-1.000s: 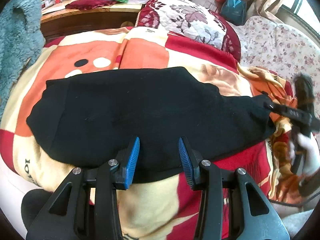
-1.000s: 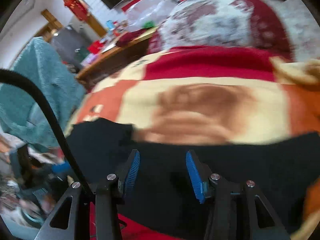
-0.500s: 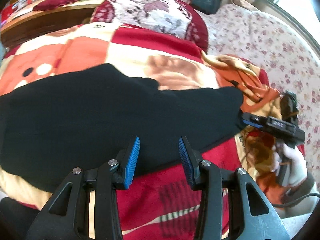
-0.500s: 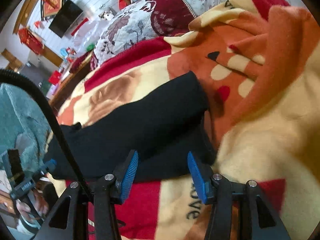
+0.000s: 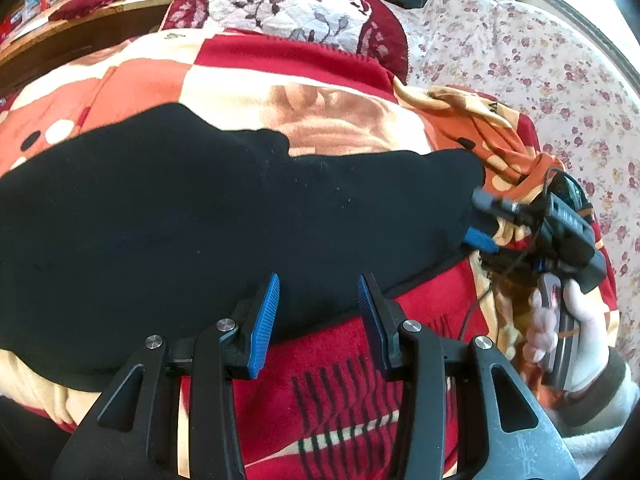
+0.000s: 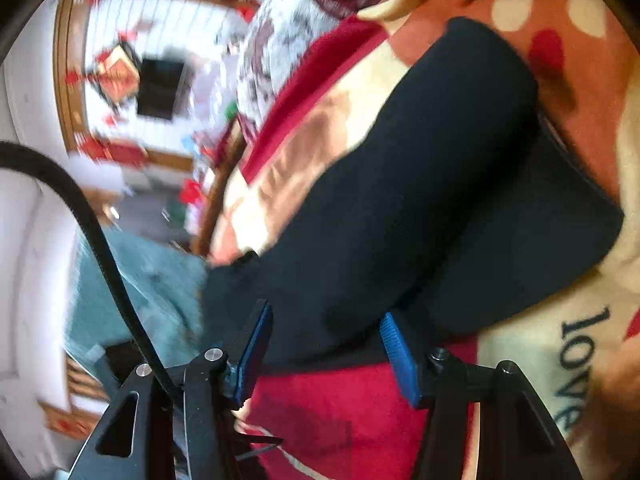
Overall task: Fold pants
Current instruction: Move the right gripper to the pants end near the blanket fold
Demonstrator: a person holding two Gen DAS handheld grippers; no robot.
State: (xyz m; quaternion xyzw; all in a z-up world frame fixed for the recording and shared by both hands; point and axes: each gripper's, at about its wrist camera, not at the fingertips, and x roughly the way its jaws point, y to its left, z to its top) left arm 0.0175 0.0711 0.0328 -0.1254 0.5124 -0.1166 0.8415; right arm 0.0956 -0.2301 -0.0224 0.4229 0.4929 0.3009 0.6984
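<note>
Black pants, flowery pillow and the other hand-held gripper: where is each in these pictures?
black pants [image 5: 200,208]: left wrist view, middle of the dark cloth.
flowery pillow [image 5: 288,4]: left wrist view, its white flowered top.
right hand-held gripper [image 5: 482,220]: left wrist view, between its fingertips at the pants' cuff end.

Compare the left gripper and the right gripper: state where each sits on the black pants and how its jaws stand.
The left gripper sits at the long near edge of the black pants, mid-length; the right gripper is at the pants' narrow end. The left gripper's jaws point across the pants; the right gripper's point along them. Both stand open, gripping nothing, over the patterned blanket.
</note>
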